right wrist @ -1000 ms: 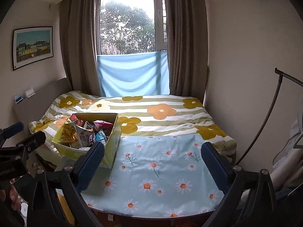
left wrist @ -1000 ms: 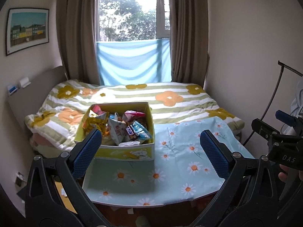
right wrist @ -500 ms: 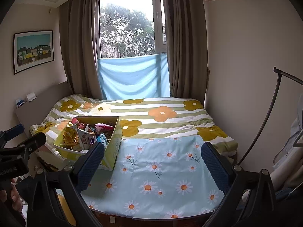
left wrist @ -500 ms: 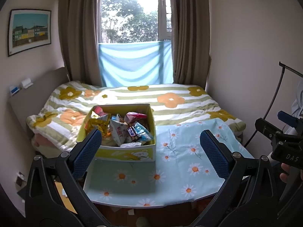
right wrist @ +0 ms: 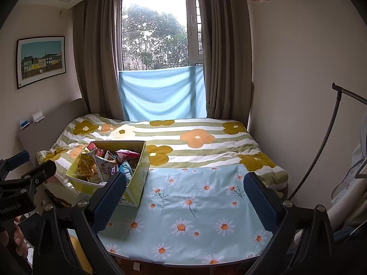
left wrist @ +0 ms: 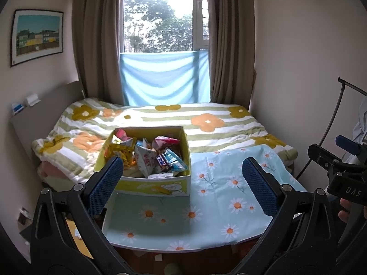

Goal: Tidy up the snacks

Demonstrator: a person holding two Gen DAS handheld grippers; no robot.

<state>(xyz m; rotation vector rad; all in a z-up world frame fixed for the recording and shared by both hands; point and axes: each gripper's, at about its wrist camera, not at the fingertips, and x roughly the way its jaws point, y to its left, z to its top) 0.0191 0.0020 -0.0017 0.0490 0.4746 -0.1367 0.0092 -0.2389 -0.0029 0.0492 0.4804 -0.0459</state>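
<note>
A yellow cardboard box (left wrist: pixel 146 186) full of mixed snack packets (left wrist: pixel 149 155) stands at the left of a light blue daisy cloth (left wrist: pixel 229 197) on the bed's near end. It also shows in the right wrist view (right wrist: pixel 140 178), with the snack packets (right wrist: pixel 103 165) inside it. My left gripper (left wrist: pixel 183 183) is open and empty, held back from the box, its left finger in front of the box's near left corner. My right gripper (right wrist: pixel 185 197) is open and empty, over the cloth (right wrist: pixel 195 206) to the right of the box.
The bed's striped flower duvet (left wrist: pixel 206 123) stretches back to a curtained window (left wrist: pixel 165 45). A headboard (left wrist: pixel 41 116) runs along the left wall. A black curved stand (right wrist: pixel 330 137) and hanging clothes are at the right. Small scraps lie on the floor (left wrist: pixel 158 256) below the bed edge.
Both views have lifted and pulled back slightly, so the box and bed sit a little lower and farther. Both grippers stay open and empty.
</note>
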